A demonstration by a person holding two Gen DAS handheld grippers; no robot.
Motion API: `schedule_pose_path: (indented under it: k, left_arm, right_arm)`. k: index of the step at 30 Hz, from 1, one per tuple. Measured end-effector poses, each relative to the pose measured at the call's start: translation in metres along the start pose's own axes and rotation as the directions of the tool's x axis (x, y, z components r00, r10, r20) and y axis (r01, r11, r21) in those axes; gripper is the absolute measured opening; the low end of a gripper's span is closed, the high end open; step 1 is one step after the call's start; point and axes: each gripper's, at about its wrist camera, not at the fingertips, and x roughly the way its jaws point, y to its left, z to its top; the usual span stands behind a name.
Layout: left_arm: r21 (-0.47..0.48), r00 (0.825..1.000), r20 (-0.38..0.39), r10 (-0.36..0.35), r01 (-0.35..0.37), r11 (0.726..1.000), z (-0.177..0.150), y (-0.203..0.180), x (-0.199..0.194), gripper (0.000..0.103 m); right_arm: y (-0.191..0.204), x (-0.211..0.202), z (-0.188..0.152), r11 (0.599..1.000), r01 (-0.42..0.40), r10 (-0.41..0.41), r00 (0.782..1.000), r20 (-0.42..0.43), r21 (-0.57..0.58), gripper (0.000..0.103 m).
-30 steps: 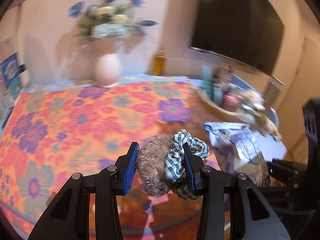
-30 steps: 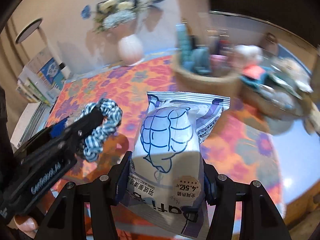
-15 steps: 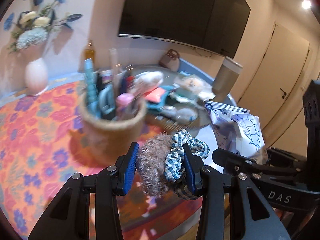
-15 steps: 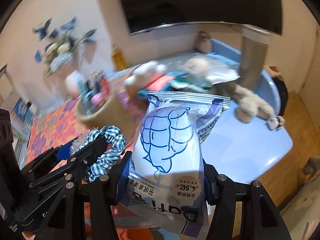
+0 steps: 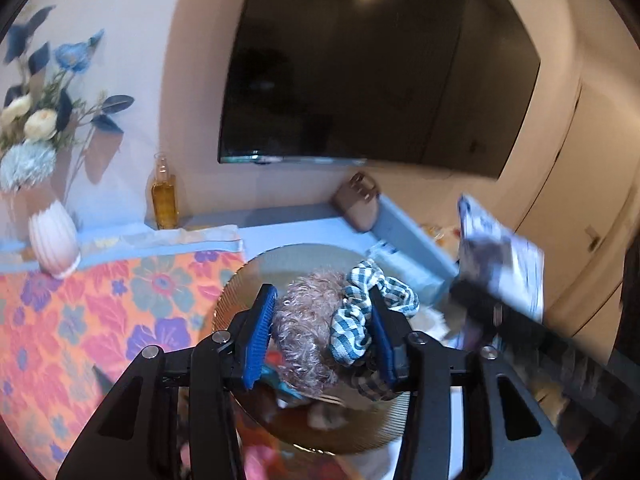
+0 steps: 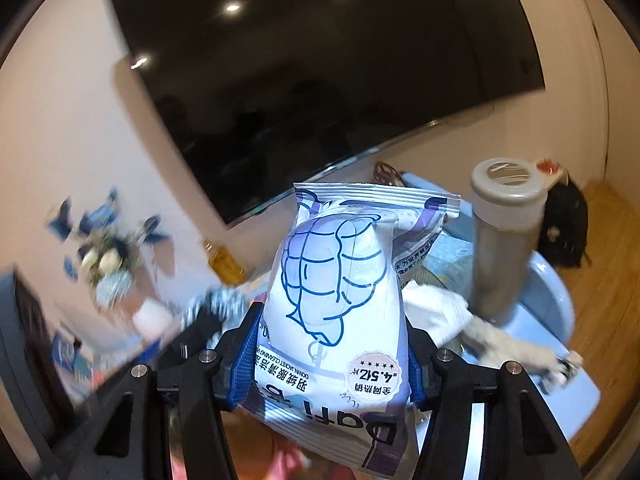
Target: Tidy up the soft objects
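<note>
My left gripper is shut on a grey furry scrunchie and a blue-and-white checked scrunchie, held above a round woven tray. My right gripper is shut on a white and blue wipes packet, held upright in the air. The packet also shows blurred at the right of the left wrist view. The checked scrunchie shows blurred to the left in the right wrist view.
A floral cloth covers the table's left part. A white vase with flowers and an amber bottle stand by the wall. A grey thermos, a white cloth and a plush toy's limb lie on the blue table. A dark TV hangs behind.
Both grippers have swung right and tilted up, still holding their loads. The pen basket has left the view and the woven tray now lies under the left gripper.
</note>
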Motion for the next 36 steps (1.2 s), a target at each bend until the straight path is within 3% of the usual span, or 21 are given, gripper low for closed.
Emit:
schedule_pose_path:
  k: [1,4,6,8,9,10,12,13,19,21,24,28,31,33,35,36]
  left_arm:
    - [0.006,1.000,-0.014,0.022,-0.022,1.000,-0.005,-0.001,0.009,0.044]
    - [0.010,0.998,-0.062,0.000,0.001,1.000,-0.013,-0.003,0.032,0.044]
    - [0.024,0.998,-0.056,0.010,-0.008,1.000,-0.016,-0.006,0.039,0.047]
    - [0.036,0.999,-0.042,0.014,-0.013,0.999,-0.017,-0.005,0.042,0.071]
    - [0.031,1.000,-0.029,0.003,-0.002,1.000,-0.018,-0.004,0.041,0.091]
    - [0.023,1.000,-0.008,-0.011,0.011,1.000,-0.016,-0.003,0.039,0.092]
    - [0.026,1.000,0.000,-0.025,0.025,0.999,-0.015,-0.001,0.035,0.092]
    - [0.033,0.999,-0.003,-0.045,0.045,0.998,-0.015,-0.001,0.031,0.092]
    - [-0.013,0.977,0.021,-0.211,0.211,0.977,-0.014,0.018,-0.005,0.092]
    - [-0.014,0.974,0.027,-0.226,0.226,0.974,-0.016,0.023,-0.020,0.092]
    - [-0.014,0.980,0.081,-0.181,0.182,0.983,-0.019,0.033,-0.057,0.092]
    - [-0.041,0.956,0.155,-0.251,0.260,0.965,-0.020,0.051,-0.109,0.093]
    - [-0.060,0.950,0.214,-0.226,0.243,0.968,-0.025,0.070,-0.146,0.093]
    - [-0.062,0.952,0.238,-0.191,0.211,0.975,-0.029,0.085,-0.169,0.093]
    - [-0.055,0.960,0.258,-0.105,0.123,0.991,-0.035,0.104,-0.192,0.093]
    - [-0.053,0.966,0.258,-0.028,0.043,0.998,-0.039,0.117,-0.204,0.093]
  right_arm:
    - [-0.001,0.008,0.003,1.000,0.017,-0.017,1.000,-0.014,0.014,0.058]
    - [-0.011,0.038,0.014,0.997,0.005,-0.001,0.998,-0.055,0.077,0.059]
    - [-0.015,0.055,0.020,0.996,0.032,-0.026,0.996,-0.080,0.082,0.059]
    - [-0.012,0.070,0.023,0.995,0.083,-0.077,0.990,-0.114,0.047,0.059]
    - [-0.009,0.077,0.024,0.995,0.097,-0.093,0.988,-0.124,0.028,0.061]
    - [-0.007,0.080,0.024,0.995,0.095,-0.093,0.987,-0.127,0.012,0.064]
    - [-0.004,0.083,0.025,0.998,0.057,-0.057,0.991,-0.119,-0.003,0.083]
    - [-0.004,0.083,0.026,0.999,0.051,-0.051,0.992,-0.114,-0.004,0.085]
    - [-0.010,0.038,0.011,0.999,0.009,-0.006,0.997,-0.075,0.039,0.086]
    - [-0.007,0.015,-0.002,0.999,0.019,-0.017,0.999,-0.043,0.030,0.086]
    - [-0.001,-0.016,-0.027,0.999,0.022,-0.021,1.000,-0.023,0.028,0.087]
    - [0.019,-0.041,-0.056,1.000,0.007,-0.007,1.000,-0.017,-0.007,0.087]
    - [0.046,-0.064,-0.075,0.996,0.002,-0.002,1.000,-0.010,-0.092,0.087]
    - [0.069,-0.076,-0.089,0.989,-0.005,0.004,1.000,-0.006,-0.151,0.095]
    - [0.089,-0.079,-0.105,0.981,-0.027,0.024,0.999,-0.021,-0.192,0.098]
    - [0.097,-0.077,-0.112,0.979,-0.032,0.025,0.999,-0.035,-0.202,0.098]
